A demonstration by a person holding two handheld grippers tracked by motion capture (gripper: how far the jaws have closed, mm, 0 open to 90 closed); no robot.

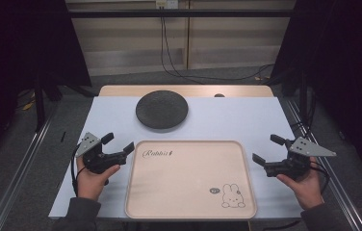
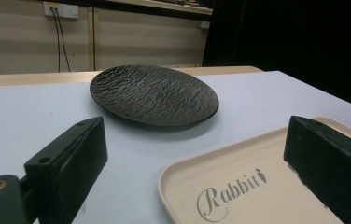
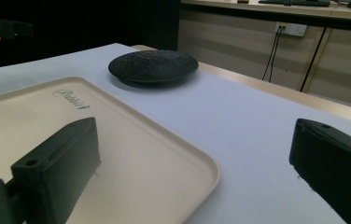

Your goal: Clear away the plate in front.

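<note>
White tabletop | beige tray centre, black plate behind | left tongs spread | right tongs spread

The right gripper holds its two black jaws wide apart with nothing between them. The left jaw hangs over the tray; the right jaw hangs over the white table, just past the tray's near corner. The beige tray lies flat, bare, with a script word printed near its far edge. Beyond that edge, apart from the tray, a dark, rough plate sits on the table near the far edge. The other gripper shows dimly at the upper left.
</note>
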